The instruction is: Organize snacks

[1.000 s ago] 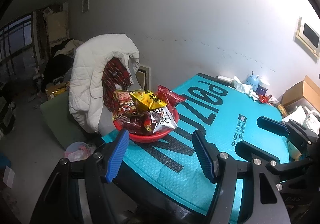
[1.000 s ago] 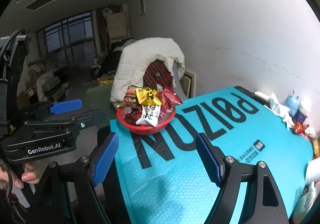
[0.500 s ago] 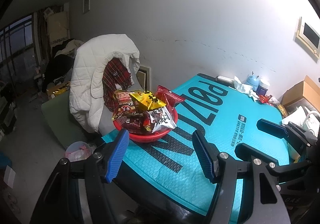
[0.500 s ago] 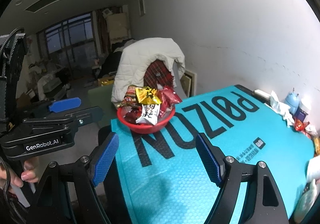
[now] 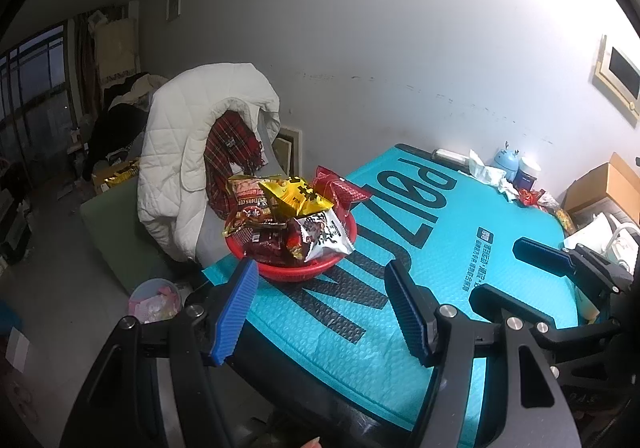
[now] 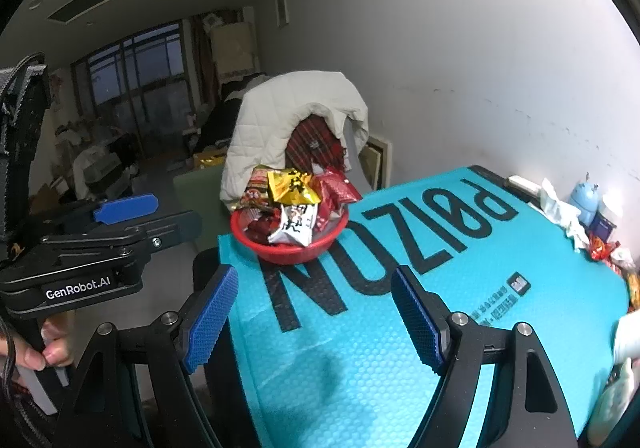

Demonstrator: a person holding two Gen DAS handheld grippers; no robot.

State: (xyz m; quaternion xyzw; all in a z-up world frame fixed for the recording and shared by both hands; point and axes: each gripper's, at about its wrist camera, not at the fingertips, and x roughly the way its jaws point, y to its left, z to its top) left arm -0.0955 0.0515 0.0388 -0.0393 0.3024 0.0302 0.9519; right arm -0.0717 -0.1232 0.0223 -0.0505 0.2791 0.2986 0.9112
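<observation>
Nothing has moved since the earlier frames: both grippers hang where they were, and the bowl and packets lie as before.

Left wrist view: the left gripper (image 5: 318, 308) has its jaws apart with nothing between them, over the near edge of a teal mat (image 5: 460, 248) printed with large black letters. Just beyond the blue fingers (image 5: 236, 308) a red bowl (image 5: 296, 270) sits on the mat's near left corner, heaped with snack packets: a yellow one (image 5: 296, 196) on top, a white one (image 5: 324, 234) at the front right, red ones (image 5: 340, 190) behind. A chair draped with a white jacket (image 5: 192, 168) and a plaid scarf (image 5: 228, 152) stands behind the bowl. At the mat's far right edge, by the wall, lie tissues (image 5: 488, 172), a small blue figure (image 5: 505, 161) and a box (image 5: 604, 184). The right gripper (image 5: 536, 254) shows at the right.

Right wrist view: the right gripper (image 6: 312, 320) also stands open and empty above the mat (image 6: 420, 328). The bowl (image 6: 288, 248) lies farther off, at the mat's far left corner, well apart from the fingers (image 6: 210, 314). At the left, the left gripper (image 6: 124, 208) is held by a hand (image 6: 36, 348).
</observation>
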